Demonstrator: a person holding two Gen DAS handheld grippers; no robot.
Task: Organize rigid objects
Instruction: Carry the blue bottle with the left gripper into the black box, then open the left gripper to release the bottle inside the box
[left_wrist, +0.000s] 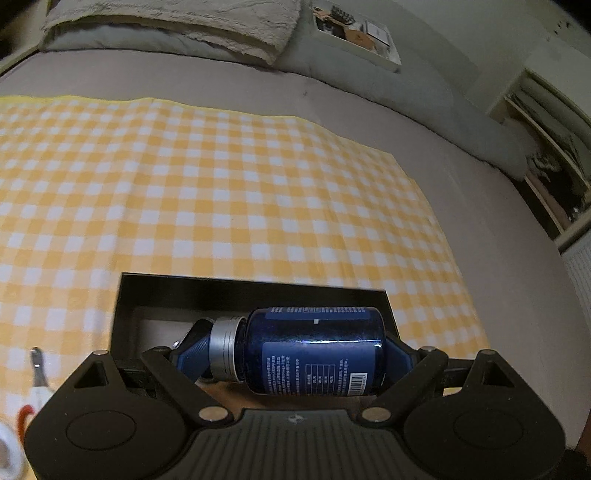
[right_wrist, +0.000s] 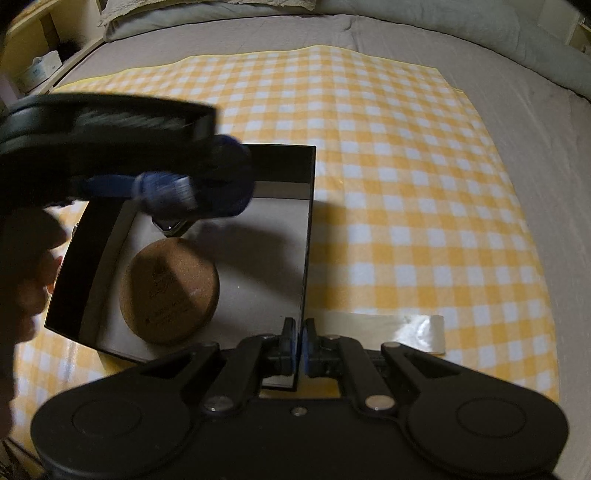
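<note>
Two claws at one black box (right_wrist: 310, 206) on the bed's checked cloth (left_wrist: 221, 177).

The left claw (left_wrist: 295, 350) grips a blue bottle (left_wrist: 314, 350) sideways between wide-spread jaws, silver cap leftward, above the box just ahead. The right claw (right_wrist: 298, 345) is pinched tight on the box's near right wall. A cork coaster (right_wrist: 170, 291) lies inside, left of that claw.
</note>
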